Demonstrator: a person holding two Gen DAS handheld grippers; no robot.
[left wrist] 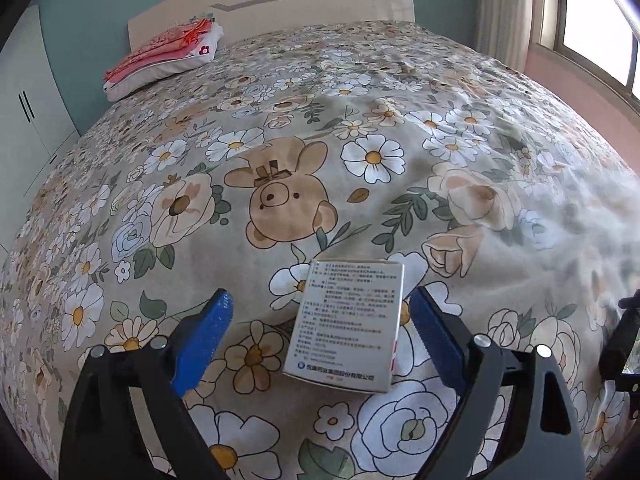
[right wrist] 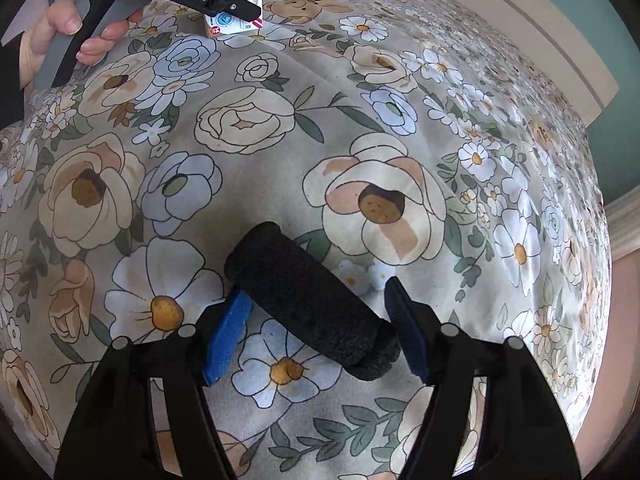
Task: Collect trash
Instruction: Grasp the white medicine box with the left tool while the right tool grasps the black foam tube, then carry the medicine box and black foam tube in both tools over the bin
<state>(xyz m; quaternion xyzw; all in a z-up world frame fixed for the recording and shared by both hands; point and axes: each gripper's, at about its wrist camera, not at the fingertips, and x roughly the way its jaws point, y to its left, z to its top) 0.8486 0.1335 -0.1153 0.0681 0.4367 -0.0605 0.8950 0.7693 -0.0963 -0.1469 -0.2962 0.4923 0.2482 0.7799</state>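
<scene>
Where window (left wrist: 592, 20) lights, floral bedspread (left wrist: 280, 128).

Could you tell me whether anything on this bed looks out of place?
Yes: a small printed box and a black foam cylinder lie loose on the floral bedspread, each between an open hand-held gripper's jaws. Nothing looks spilled or damaged.

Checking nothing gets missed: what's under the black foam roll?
Only the floral bedcover shows around the foam roll. The patch directly beneath it is covered, so anything flat there can't be seen.
</scene>
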